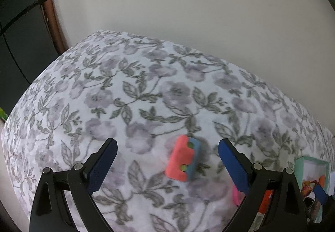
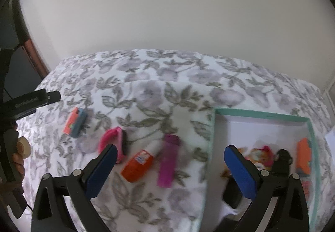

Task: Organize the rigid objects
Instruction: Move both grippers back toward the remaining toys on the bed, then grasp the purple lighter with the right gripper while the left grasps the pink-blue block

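Pink-and-blue block [image 1: 184, 158] between spread fingers

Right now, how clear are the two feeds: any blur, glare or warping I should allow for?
Left wrist view: the pink-and-blue block and the floral cloth are smeared by blur; fisheye bows the table edge. Right wrist view: the orange bottle and teal box are soft; even light, no glare.

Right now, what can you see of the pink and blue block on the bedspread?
The block is a small rigid piece, coral-pink on one side and blue on the other, with two greenish dots at the seam. It lies tilted on the floral bedspread, apart from the other items, between the fingers of the open left tool, untouched. Blurred, so no finer detail.
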Motion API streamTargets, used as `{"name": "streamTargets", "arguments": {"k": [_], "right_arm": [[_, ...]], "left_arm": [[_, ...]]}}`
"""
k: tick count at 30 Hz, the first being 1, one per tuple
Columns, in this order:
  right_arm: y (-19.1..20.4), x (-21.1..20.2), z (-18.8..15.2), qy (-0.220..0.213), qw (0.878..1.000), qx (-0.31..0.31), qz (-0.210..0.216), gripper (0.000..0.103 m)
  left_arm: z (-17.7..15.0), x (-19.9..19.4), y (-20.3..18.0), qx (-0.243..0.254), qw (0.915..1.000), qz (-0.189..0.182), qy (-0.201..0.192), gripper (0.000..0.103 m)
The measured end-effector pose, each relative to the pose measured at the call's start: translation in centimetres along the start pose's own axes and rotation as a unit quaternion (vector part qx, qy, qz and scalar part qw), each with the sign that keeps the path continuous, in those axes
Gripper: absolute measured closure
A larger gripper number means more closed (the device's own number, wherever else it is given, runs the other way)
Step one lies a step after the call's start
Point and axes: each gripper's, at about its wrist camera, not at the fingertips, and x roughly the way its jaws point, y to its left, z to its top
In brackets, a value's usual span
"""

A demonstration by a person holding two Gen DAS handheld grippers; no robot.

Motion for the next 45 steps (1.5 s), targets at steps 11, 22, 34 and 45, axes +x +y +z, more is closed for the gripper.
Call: {"name": "streamTargets", "arguments": {"k": [11,22,34,45], "right_arm": [[0.8,2.1,-0.9,0.016,1.0,-0.01,0.009,0.022],[-0.3,4.1,-1.9,0.064,0.998,0.003,-0.014,0.053],[0.6,5.5,-2.8,0.083,0.995,-0.034,-0.042,0.057],[0.8,5.6,-2.8,0.073,0.995,-0.043,-0.044,0.061]], "left_arm": [[-0.3,2.2,1.1,-0.035,0.9975,-0.055,0.028,0.006],[-1.6,4.5,-0.2,-0.019,0.9975,-0.04,0.055,0.019],[-3.1,6.9,-1.5,0.003,0.9956,-0.037,0.086,0.042],[-3.3,7.0,-2.4,0.023,0.9956,-0.021,0.088,0.052]]}}
